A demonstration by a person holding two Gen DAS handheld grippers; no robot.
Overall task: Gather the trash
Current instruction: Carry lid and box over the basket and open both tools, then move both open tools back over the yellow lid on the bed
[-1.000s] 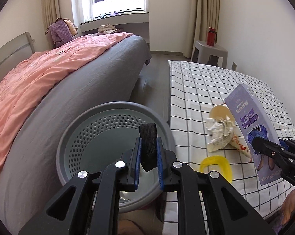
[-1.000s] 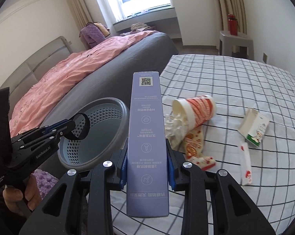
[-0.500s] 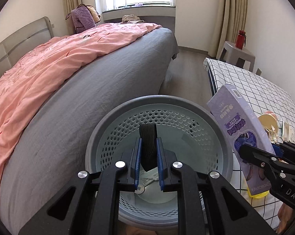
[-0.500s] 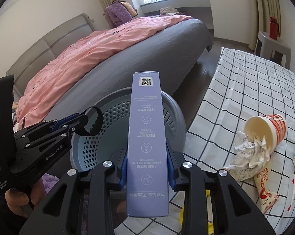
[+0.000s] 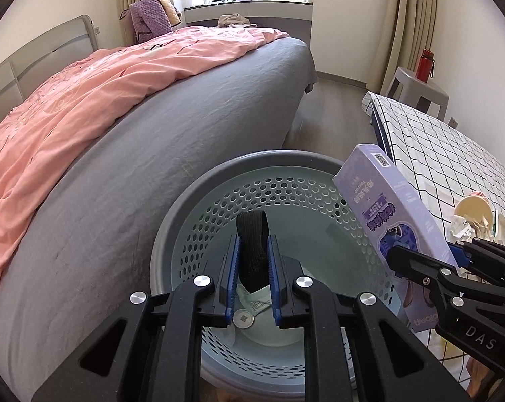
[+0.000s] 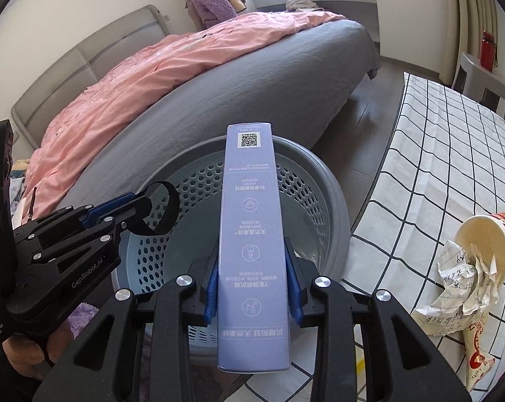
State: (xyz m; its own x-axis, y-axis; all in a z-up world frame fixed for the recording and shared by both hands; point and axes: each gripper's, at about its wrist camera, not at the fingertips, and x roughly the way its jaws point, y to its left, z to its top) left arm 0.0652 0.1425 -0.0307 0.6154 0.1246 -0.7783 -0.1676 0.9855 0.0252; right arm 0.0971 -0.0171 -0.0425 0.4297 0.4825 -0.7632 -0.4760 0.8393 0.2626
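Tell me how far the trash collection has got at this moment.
Done: some paper scraps already lie in the perforated grey-blue plastic basket. In hand: the left gripper pinches a black fabric strap over the basket; the right gripper, its jaws opening, has the tall lavender cardboard box between them above it. Left: the red-striped paper cup and crumpled paper on the checked tablecloth.

Perforated plastic basket [image 5: 286, 201], smooth cardboard box [image 6: 252, 234], crumpled paper [image 6: 460, 281].
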